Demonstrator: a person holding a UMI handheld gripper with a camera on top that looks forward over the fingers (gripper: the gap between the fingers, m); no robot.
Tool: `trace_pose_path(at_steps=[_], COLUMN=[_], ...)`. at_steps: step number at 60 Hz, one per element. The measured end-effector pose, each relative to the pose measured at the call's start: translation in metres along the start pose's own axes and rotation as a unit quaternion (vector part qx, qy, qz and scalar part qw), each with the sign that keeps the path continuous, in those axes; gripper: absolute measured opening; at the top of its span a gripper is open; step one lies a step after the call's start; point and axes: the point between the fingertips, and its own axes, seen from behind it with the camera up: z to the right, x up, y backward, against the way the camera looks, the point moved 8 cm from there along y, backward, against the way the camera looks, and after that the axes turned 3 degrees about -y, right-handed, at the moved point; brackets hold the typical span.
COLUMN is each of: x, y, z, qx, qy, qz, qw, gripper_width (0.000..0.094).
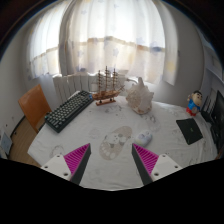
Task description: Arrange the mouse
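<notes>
1. The white mouse (144, 135) lies on the white tablecloth (100, 165), just ahead of the gripper's (112, 158) fingertips and nearer the right-hand finger than the left. It rests on the cloth by itself; neither finger touches it.
2. The gripper hangs low over the near part of the table with its jaws spread wide, the two magenta pads (77, 157) well apart, and nothing held between them.
3. Between the fingers and a little beyond them stands a small clear glass thing (113, 142); what it is exactly I cannot tell. It sits just beside the mouse, on the mouse's left.
4. Further back, beyond the mouse, is a pale, lumpy ornament (138, 97), and to its left a model sailing ship (106, 88) on a wooden stand.
5. A dark keyboard (68, 110) lies slantwise near the left edge of the table, with an orange chair (34, 104) behind it.
6. Over on the right, a black notebook (190, 131) lies flat, and a small colourful toy figure (195, 102) stands further back.
7. Behind the table hang sheer curtains (110, 40) across a bright window.
</notes>
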Motion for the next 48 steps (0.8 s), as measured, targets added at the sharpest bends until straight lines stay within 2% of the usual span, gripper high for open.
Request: trace_pose_path(at_steps=[8, 19, 48], x=[-0.008, -0.024, -0.037], y=[-0.020, -0.049, -0.144], z=[0.050, 0.092, 0.116], qx=[-0.048, -0.076, -0.056], qy=[-0.031, -0.052, -0.075], qz=[0.001, 0.005, 0.014], qw=[0.998, 0.996, 0.996], gripper_width=[0.0855, 0.0856, 0.0856])
